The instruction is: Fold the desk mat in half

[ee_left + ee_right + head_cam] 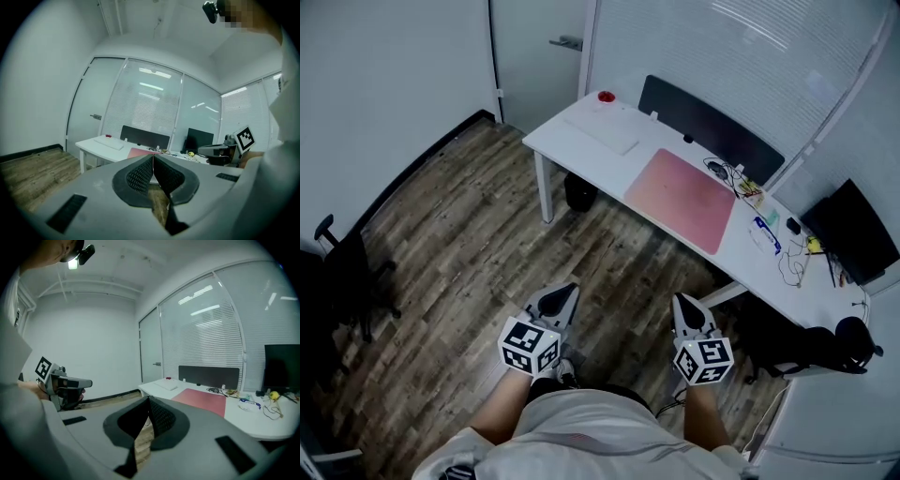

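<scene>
A pink desk mat (682,198) lies flat on the white desk (581,131), unfolded; it also shows as the pink mat (139,152) in the left gripper view and the pink mat (201,397) in the right gripper view. I stand well back from the desk. My left gripper (561,296) and right gripper (684,307) are held close to my body over the wood floor, both pointing toward the desk. Each one has its jaws shut with nothing between them, left gripper (153,157) and right gripper (149,399).
On the desk are a white keyboard (602,129), a red object (606,97), a dark divider panel (710,127), cables and small items (750,192), and a black monitor (851,231). A black chair (342,272) stands at left; a dark bin (579,192) sits under the desk.
</scene>
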`<state>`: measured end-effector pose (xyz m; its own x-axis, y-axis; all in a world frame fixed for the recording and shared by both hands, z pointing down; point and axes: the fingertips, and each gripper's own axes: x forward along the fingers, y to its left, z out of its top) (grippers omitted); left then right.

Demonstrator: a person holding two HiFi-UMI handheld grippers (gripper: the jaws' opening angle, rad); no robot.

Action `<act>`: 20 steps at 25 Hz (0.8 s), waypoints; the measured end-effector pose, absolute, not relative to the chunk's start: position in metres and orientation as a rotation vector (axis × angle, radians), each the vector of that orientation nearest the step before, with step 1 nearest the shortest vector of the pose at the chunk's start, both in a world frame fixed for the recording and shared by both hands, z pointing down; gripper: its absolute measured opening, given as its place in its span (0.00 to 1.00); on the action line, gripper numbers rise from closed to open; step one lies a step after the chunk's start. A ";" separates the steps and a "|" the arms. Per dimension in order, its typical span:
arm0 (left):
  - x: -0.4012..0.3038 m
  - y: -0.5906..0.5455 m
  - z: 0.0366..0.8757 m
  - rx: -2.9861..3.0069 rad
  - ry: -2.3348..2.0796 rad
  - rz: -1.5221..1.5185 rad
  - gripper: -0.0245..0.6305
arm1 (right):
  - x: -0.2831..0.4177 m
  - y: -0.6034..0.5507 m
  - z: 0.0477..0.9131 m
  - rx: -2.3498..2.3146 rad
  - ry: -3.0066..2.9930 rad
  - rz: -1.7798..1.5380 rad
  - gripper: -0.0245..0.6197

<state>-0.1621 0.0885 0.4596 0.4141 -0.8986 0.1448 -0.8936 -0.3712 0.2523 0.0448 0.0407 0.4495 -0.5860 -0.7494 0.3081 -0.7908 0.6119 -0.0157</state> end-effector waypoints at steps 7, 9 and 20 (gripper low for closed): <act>-0.189 0.052 0.467 2.382 -1.543 -0.023 0.06 | 0.010 0.009 0.460 1.223 -2.545 0.209 0.12; -0.191 0.040 0.468 2.386 -1.543 -0.008 0.06 | 0.007 -0.004 0.462 1.221 -2.549 0.218 0.12; -0.179 -0.069 0.461 2.385 -1.579 0.066 0.06 | 0.008 -0.124 0.473 1.194 -2.624 0.281 0.12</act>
